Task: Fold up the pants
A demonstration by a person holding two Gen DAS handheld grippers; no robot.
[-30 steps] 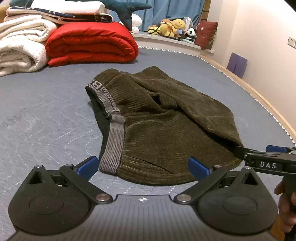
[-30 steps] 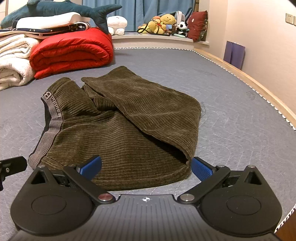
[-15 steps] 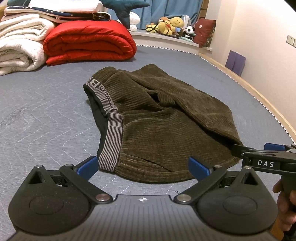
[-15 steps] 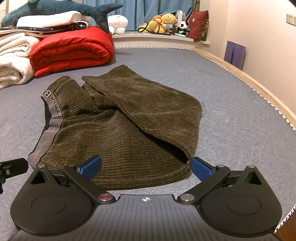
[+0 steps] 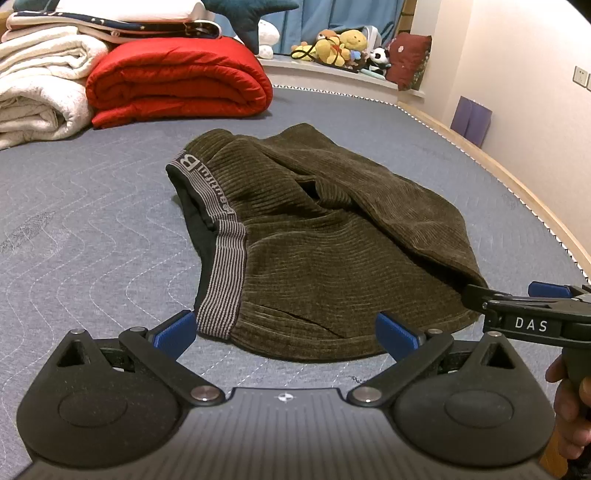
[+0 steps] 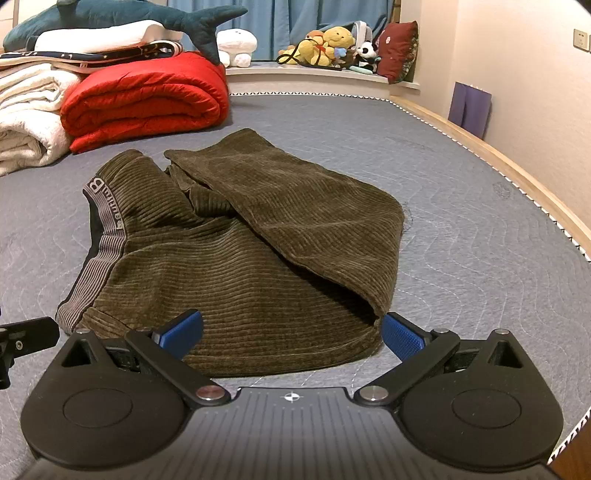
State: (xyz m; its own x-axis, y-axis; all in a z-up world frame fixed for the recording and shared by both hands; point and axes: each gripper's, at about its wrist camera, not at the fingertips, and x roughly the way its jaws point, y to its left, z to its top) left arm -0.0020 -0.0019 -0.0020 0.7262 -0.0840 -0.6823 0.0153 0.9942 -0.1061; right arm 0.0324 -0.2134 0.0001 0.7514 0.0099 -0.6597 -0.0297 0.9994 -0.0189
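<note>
Right now your left gripper (image 5: 286,334) stands wide open, its blue pads (image 5: 173,332) spread either side of the near hem of the pants (image 5: 332,251). Your right gripper (image 6: 291,332) is spread just as wide and grips nothing; its left pad overlaps the near edge of the cloth in its own view, and its right pad sits just beside the fold's near corner.

You have the olive corduroy pants lying partly folded on the grey quilted mattress (image 5: 92,229), with one leg panel laid diagonally across the top. The striped grey waistband (image 5: 221,266) runs down the left side, a letter B printed at its far end.

From the left wrist view, your right gripper comes in from the right edge, its tip at the right corner of the pants, with your hand (image 5: 569,406) around its handle.

Beyond the pants lie a rolled red quilt (image 6: 147,96), white bedding (image 6: 26,110), a plush shark (image 6: 110,14) and stuffed toys (image 6: 328,46) on the ledge.
</note>
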